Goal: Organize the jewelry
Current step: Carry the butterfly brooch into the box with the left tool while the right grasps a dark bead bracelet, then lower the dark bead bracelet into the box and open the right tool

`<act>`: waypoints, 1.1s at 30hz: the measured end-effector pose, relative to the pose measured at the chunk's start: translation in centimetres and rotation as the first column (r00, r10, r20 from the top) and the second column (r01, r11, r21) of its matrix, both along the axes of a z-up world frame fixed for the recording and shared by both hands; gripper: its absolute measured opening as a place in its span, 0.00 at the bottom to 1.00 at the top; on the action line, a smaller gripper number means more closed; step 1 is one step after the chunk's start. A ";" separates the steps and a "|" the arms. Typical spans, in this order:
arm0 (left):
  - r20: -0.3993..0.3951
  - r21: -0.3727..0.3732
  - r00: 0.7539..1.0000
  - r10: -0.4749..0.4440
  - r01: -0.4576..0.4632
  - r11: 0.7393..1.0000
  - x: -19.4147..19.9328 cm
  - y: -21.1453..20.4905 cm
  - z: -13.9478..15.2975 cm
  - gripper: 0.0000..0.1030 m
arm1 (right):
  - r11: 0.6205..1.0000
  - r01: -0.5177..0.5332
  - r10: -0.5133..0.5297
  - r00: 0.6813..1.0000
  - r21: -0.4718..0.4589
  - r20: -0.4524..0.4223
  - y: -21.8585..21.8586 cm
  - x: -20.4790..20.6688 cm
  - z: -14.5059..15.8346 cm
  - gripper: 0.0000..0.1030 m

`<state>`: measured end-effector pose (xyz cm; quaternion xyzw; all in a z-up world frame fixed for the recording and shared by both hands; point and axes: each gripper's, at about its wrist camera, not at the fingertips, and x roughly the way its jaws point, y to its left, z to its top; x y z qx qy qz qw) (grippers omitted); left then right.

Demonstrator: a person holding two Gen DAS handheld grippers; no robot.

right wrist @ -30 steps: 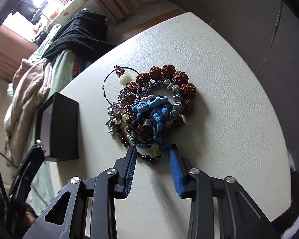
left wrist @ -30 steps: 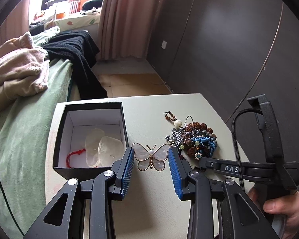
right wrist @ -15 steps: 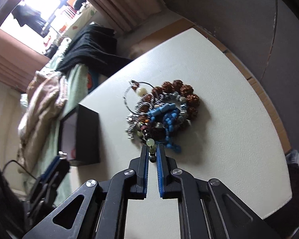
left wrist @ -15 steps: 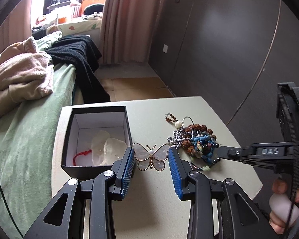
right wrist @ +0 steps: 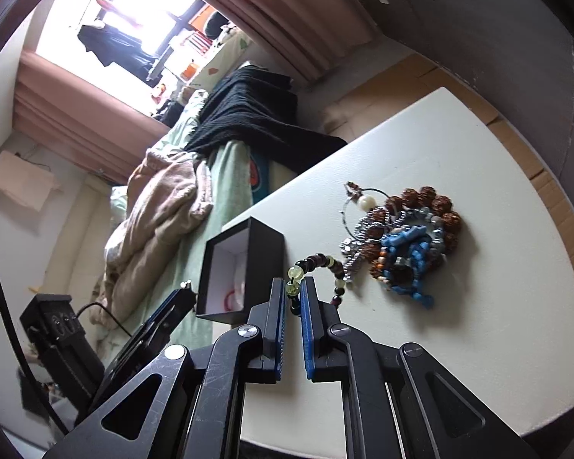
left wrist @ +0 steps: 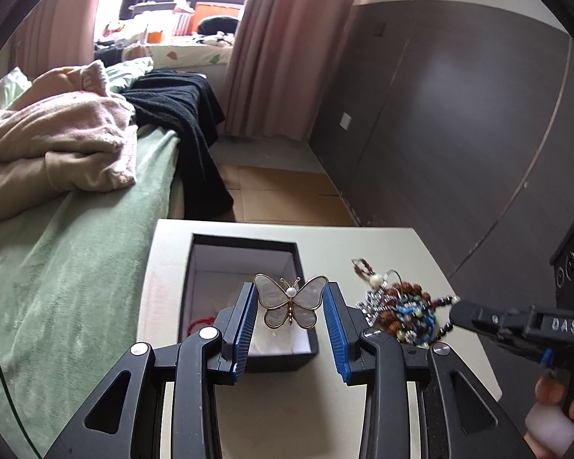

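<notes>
My left gripper [left wrist: 290, 306] is shut on a pearly butterfly brooch [left wrist: 290, 299] and holds it above the open black jewelry box [left wrist: 245, 252], which holds a red cord and clear pieces. My right gripper [right wrist: 295, 293] is shut on a dark beaded bracelet with pale green beads [right wrist: 317, 264], lifted off the table beside the pile of tangled jewelry [right wrist: 401, 241]. The pile also shows in the left wrist view [left wrist: 400, 311], right of the box. The box shows in the right wrist view [right wrist: 241, 267], left of the bracelet.
The white table [right wrist: 478, 306] ends close on the right at a dark wall panel [left wrist: 459, 134]. A bed with a green blanket [left wrist: 57, 267], pink clothes and a black garment lies to the left. Cardboard covers the floor beyond the table.
My right gripper closed on the beaded bracelet and lifted it out of the pile. My left gripper rose and moved the butterfly brooch over the box.
</notes>
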<state>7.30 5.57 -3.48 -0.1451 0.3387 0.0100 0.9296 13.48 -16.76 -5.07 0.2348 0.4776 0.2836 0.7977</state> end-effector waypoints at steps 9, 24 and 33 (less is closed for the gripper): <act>-0.018 -0.031 0.999 0.044 -0.044 0.999 2.6 1.5 -0.9 0.37 | 1.000 -0.025 0.025 0.999 0.011 0.020 2.0 0.6 -0.2 0.09; -0.060 -0.080 0.991 0.115 -0.120 0.990 1.9 3.8 -0.9 0.62 | 0.991 -0.097 0.087 0.991 0.092 0.106 5.7 1.5 1.0 0.09; -0.019 -0.044 0.982 0.186 -0.187 0.981 0.1 6.2 0.6 0.62 | 0.975 -0.162 0.139 0.979 0.151 0.151 9.7 1.4 1.6 0.09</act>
